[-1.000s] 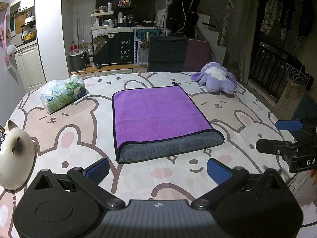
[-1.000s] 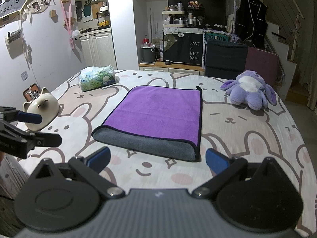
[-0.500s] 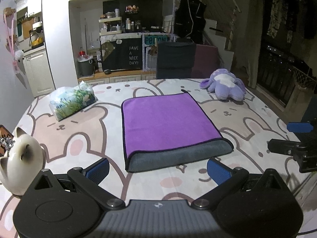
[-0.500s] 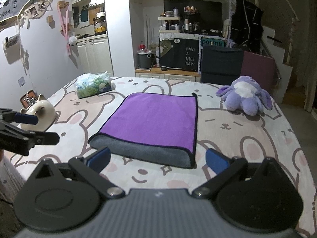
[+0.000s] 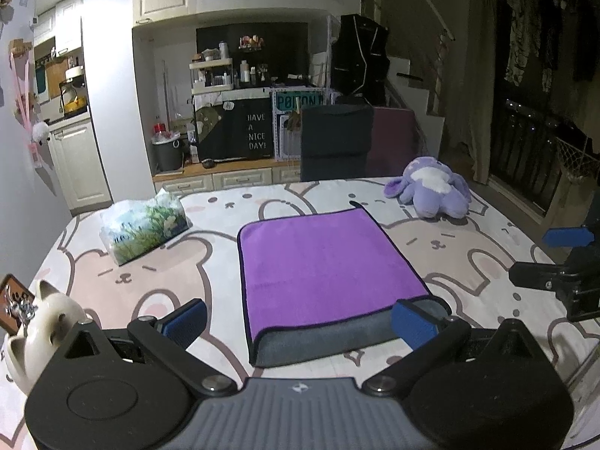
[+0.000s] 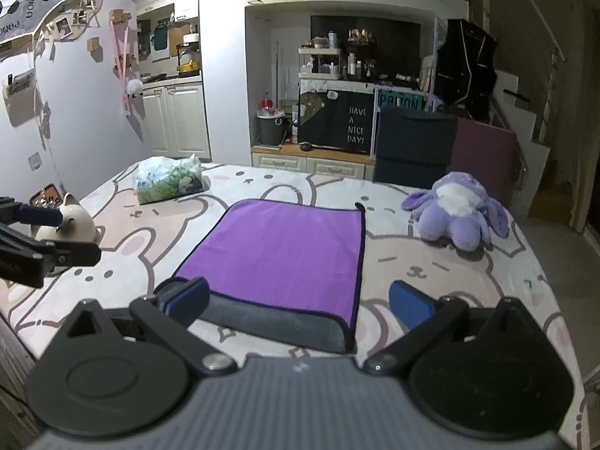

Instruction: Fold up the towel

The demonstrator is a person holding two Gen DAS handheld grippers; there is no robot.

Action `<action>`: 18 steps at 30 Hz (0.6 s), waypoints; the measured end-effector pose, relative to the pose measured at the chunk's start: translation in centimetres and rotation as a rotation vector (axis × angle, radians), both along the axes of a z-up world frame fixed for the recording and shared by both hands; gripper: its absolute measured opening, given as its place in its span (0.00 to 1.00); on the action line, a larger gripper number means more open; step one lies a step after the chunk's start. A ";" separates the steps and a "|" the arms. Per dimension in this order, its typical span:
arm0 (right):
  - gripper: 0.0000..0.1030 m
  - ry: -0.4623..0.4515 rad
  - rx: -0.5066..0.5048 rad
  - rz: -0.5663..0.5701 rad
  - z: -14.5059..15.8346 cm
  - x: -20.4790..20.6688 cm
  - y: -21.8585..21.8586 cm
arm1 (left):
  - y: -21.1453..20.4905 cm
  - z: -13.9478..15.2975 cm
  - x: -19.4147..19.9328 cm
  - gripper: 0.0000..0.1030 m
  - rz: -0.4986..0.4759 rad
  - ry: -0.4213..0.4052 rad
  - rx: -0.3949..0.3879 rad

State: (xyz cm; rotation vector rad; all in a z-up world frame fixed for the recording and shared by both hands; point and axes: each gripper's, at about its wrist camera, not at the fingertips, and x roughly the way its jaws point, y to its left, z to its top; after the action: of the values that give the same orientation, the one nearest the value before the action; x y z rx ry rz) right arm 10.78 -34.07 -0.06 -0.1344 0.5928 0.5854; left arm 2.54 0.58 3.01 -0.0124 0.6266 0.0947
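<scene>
Desk [image 5: 468,258] in a rabbit-print cover carries my purple towel [image 5: 322,262], folded flat at its middle, grey underside showing along the near edge | my left tool [image 5: 300,320] hovers spread wide before that edge | my right tool [image 6: 298,302] likewise wide, gripping nothing | plush toy [image 6: 457,212] far right | tissue pack [image 5: 144,227] far left

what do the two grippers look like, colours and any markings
Both look alike: the left gripper and right gripper have matte black linkage arms with silver pivot bolts, blue pads on the fingertips, round black discs either side, and a ribbed grey centre body bearing a small white logo. No cables or sleeves show.
</scene>
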 end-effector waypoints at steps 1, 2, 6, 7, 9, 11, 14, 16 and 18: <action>1.00 -0.001 0.003 -0.001 0.0 0.1 0.0 | 0.0 0.1 0.2 1.00 0.000 -0.009 0.005; 1.00 0.000 0.008 -0.001 0.0 0.3 0.1 | 0.0 0.3 0.4 1.00 0.001 -0.016 0.010; 1.00 -0.014 0.021 0.005 0.0 0.8 0.2 | 0.2 0.8 1.4 1.00 0.020 -0.055 0.028; 1.00 -0.020 0.015 0.010 -0.1 1.0 0.3 | 0.3 0.8 1.6 1.00 0.023 -0.060 0.032; 1.00 -0.023 0.008 0.014 -0.2 1.4 0.4 | 0.6 0.8 2.4 1.00 0.031 -0.062 0.037; 1.00 -0.021 0.011 0.004 -0.3 1.8 0.3 | 0.9 0.7 3.1 1.00 0.040 -0.060 0.031; 1.00 -0.023 0.017 -0.007 -0.5 2.4 0.2 | 1.4 0.2 4.3 1.00 0.045 -0.057 0.026; 1.00 -0.037 0.021 0.004 -0.8 2.9 0.1 | 1.6 -0.5 5.2 1.00 0.050 -0.046 0.032; 1.00 -0.036 0.027 0.001 -1.1 3.5 0.2 | 1.8 -1.1 6.0 1.00 0.051 -0.035 0.034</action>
State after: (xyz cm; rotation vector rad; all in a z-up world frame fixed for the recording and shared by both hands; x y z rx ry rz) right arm 14.29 -33.90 -1.12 -0.1193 0.5498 0.5906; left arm 8.54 2.42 1.95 0.0023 0.5893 0.1542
